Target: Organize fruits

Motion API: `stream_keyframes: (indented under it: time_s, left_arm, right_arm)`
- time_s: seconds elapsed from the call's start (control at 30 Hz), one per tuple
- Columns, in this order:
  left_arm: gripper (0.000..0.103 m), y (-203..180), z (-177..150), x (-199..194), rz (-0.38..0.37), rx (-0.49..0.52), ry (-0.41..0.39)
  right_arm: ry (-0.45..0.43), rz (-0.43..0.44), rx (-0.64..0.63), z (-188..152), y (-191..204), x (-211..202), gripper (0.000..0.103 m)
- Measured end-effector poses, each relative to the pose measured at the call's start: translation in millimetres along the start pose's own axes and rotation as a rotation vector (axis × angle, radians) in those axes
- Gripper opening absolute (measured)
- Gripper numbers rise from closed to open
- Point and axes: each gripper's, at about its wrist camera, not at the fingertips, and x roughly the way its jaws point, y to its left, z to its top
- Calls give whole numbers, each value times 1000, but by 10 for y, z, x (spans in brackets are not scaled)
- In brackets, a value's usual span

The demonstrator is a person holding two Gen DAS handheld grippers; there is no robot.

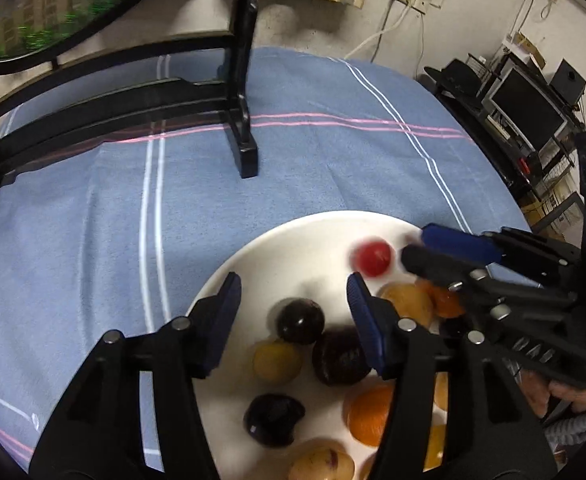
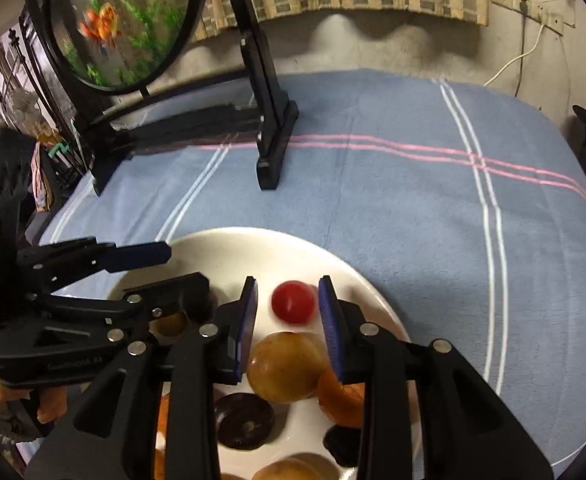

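Note:
A white plate [image 1: 285,248] [image 2: 229,248] holds several fruits: dark plums [image 1: 300,320], yellow-brown fruits [image 2: 287,366], orange pieces [image 1: 371,414] and a small red fruit [image 1: 372,258] [image 2: 293,302], blurred, lying loose on the plate's far part. My left gripper [image 1: 293,290] is open and empty above the plums; it shows in the right wrist view [image 2: 177,266] at the left. My right gripper [image 2: 289,300] is open, its blue pads either side of the red fruit without touching it; it shows in the left wrist view [image 1: 415,246] at the right.
The table has a blue cloth [image 1: 313,160] with white and pink stripes. A black stand [image 1: 245,132] [image 2: 273,160] carrying a round fish picture [image 2: 125,20] rises behind the plate. A wall and desk with a monitor [image 1: 529,108] lie beyond.

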Motion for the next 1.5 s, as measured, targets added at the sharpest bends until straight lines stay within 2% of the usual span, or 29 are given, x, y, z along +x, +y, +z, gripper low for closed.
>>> stream_keyframes:
  time_s: [0.1,0.13,0.17,0.2,0.27,0.4,0.53,0.63,0.73,0.77,0.87,0.93,1.0,1.2,1.47,1.5]
  left_arm:
    - [60,40,-76,-305,10,-9,-38]
    - [60,60,-126,-429,16,-15,-51]
    - [60,95,-214,-595,22,-25,-65]
    - [60,121,-309,-709,27,-34,-67]
    - [61,159,-526,-889,38,-50,-56]
    - [61,168,-1175,-1135,38,-85,11]
    - [61,62,-1763,-1177,-7,-94,107]
    - [61,-101,-2001,-1146,-57,-82,153]
    - [61,-323,-2035,-1093,-84,-24,167]
    - [61,-402,-2029,-1081,-89,-1,169]
    - [76,-655,-1987,-1034,-94,82,156]
    - [76,-752,-1952,-1000,-85,110,146]
    - [76,-784,-1913,-948,-96,104,151]
    - [76,-839,-1773,-758,-70,78,153]
    - [76,-834,-1706,-502,-2,55,172]
    - [79,-802,-1709,-491,10,49,171]
  right_arm:
    - [-64,15,5,-9,-4,-350,34]
    - [-98,18,7,-43,-1,-542,39]
    - [-123,16,14,-97,-5,-705,61]
    - [-150,7,28,-169,-6,-856,70]
    - [-199,-5,49,-428,5,-1159,70]
    - [-164,-69,48,-1094,92,-1491,70]
    - [-58,-73,140,-1862,110,-1642,70]
    - [24,-46,183,-2135,126,-1641,70]
    - [-2,-72,174,-2122,153,-1787,73]
    - [-15,-73,171,-2118,170,-1839,78]
    - [-25,-104,139,-2159,243,-1924,87]
    - [-28,-121,128,-2185,259,-1960,88]
    - [-33,-135,131,-2213,248,-2007,88]
    - [-29,-185,175,-2408,115,-2150,89]
    - [-19,-221,210,-2546,-23,-2253,90]
    - [-18,-223,213,-2554,-35,-2256,90]
